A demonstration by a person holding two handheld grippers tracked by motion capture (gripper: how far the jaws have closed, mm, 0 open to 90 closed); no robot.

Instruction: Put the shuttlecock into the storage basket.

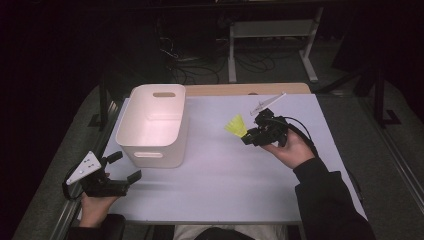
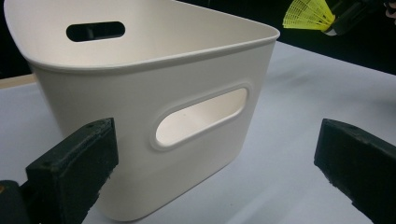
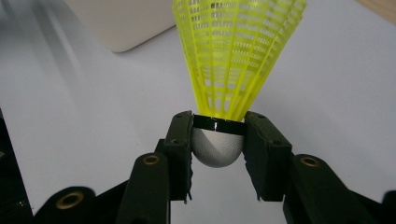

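Right gripper (image 3: 217,140) carrying a yellow shuttlecock (image 3: 236,56) toward the white bin (image 1: 152,125).

Its jaws are clamping the white cork base, right of centre in the high view; keeping that squeeze until well over the rim seems wise, while the left gripper (image 1: 122,167) is waiting wide open and empty, lower left.

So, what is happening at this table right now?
A person works at a white table with a gripper in each hand. The right gripper is shut on a yellow shuttlecock, pinching its white rounded head, with the skirt pointing away toward the white bin. The shuttlecock is held to the right of the bin, not yet over it. The left gripper rests open near the bin's front side and holds nothing. No item shows inside the bin.
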